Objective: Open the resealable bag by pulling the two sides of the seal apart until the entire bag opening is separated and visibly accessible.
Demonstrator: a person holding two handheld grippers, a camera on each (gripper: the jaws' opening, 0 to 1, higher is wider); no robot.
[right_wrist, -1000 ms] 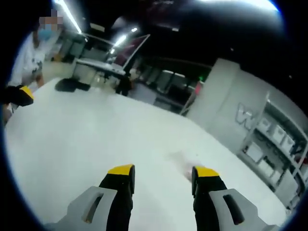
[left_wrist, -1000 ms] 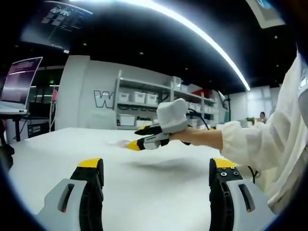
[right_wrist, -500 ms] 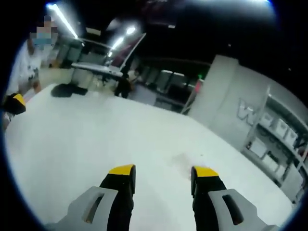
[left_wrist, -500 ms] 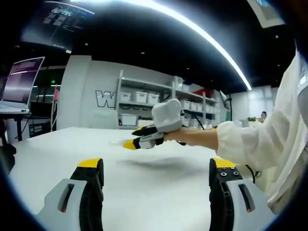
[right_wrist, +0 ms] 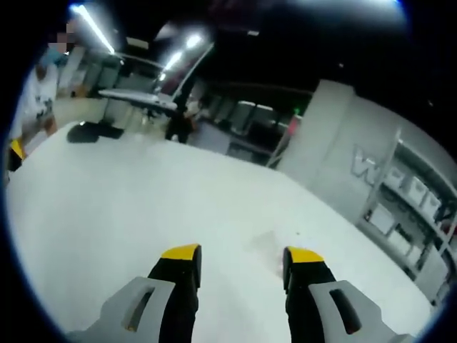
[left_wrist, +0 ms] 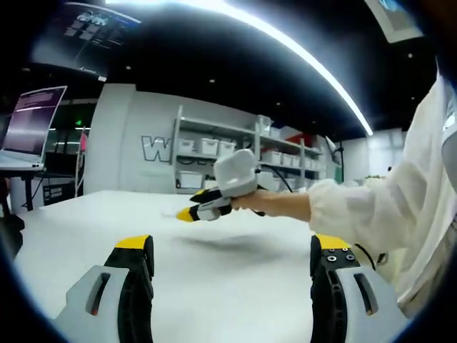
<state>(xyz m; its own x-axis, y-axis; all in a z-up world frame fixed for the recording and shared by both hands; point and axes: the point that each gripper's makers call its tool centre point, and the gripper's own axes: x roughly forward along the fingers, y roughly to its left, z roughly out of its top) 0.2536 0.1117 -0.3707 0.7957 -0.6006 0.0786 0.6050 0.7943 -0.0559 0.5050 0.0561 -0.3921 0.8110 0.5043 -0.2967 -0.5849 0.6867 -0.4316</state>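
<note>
Two tools, both with jaws apart, grasping nothing: left tool [left_wrist: 232, 250] low over the white counter [left_wrist: 86, 221]; right tool [right_wrist: 243, 256] reaching toward the faint, clear resealable bag [right_wrist: 275, 246] far ahead.

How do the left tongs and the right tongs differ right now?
The left tongs stand wider open than the right tongs. The right tongs reach out over the white table toward the shelves, while the left tongs sit low at its near side. Both are yellow-tipped and hold nothing.
</note>
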